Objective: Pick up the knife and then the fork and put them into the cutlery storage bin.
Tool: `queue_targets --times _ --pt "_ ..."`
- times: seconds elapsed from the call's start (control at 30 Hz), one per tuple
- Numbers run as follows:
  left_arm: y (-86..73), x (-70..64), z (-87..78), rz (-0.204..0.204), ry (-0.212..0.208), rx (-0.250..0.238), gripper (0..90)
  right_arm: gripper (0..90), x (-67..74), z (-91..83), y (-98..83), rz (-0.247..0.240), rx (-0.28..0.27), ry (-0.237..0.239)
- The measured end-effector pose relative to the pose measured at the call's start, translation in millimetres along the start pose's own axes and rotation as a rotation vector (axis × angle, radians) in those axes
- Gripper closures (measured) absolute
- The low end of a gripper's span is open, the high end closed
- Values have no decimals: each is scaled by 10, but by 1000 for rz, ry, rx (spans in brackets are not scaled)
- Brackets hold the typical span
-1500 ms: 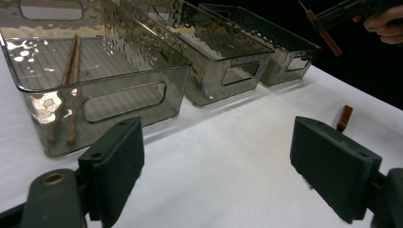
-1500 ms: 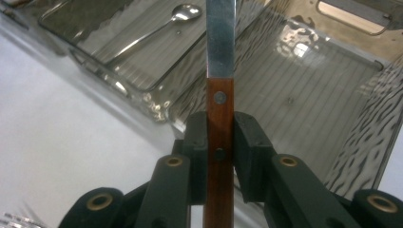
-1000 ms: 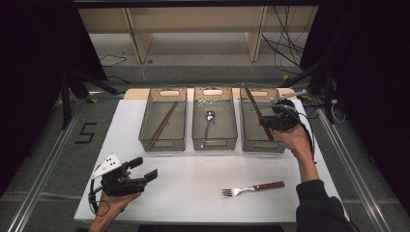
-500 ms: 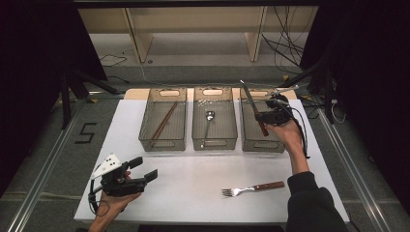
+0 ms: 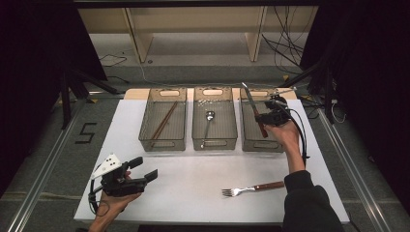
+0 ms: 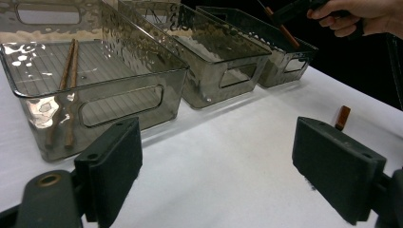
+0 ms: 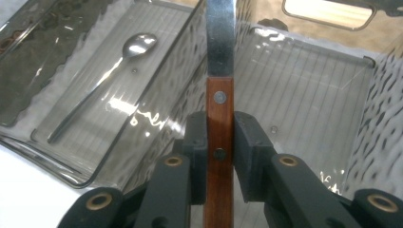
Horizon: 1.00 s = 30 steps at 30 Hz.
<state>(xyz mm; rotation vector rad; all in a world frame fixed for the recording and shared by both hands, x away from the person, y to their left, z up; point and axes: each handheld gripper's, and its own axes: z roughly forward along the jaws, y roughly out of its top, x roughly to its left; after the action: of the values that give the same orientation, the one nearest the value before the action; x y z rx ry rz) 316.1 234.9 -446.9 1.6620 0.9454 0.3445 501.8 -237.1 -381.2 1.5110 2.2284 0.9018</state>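
right gripper is clamped on the wooden handle of a knife, the pads pressed to either side of the handle just below its rivets, as is seen in the right gripper view. the knife is held above the right bin, blade pointing away toward the far rim and tilted up. the sorting of cutlery is judged to be at the placing step: chopsticks are already laid in the left bin, a spoon in the middle bin, and the knife is not yet set down. a lowering into the right bin is called for next, with the blade levelled so that it clears the wall, and then a release. left gripper rests near the front left of the table with its jaws wide apart and nothing between them. a fork lies on the table near the front right, well apart from the bins, and is judged to remain to be sorted.
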Motion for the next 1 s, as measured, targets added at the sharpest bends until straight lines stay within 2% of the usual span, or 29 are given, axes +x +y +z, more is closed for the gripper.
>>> queue_targets --times 0.5,0.6,0.63,0.7,0.83,1.0 --pt "-2 -4 9 -1 -1 0 166 766 -83 110 -91 60 38 -30" --pt "-1 -4 7 0 -2 0 166 751 -90 129 -98 74 47 -25" --pt "-1 -3 7 -1 -2 2 166 710 -90 131 -99 78 45 -15" --pt "-3 -2 12 -3 0 5 166 659 -79 125 -93 83 36 31" --pt "-2 -6 10 -2 1 3 165 615 -29 84 -69 59 12 65" --pt "-3 -5 9 -2 1 4 165 543 4 33 -87 8 2 77"
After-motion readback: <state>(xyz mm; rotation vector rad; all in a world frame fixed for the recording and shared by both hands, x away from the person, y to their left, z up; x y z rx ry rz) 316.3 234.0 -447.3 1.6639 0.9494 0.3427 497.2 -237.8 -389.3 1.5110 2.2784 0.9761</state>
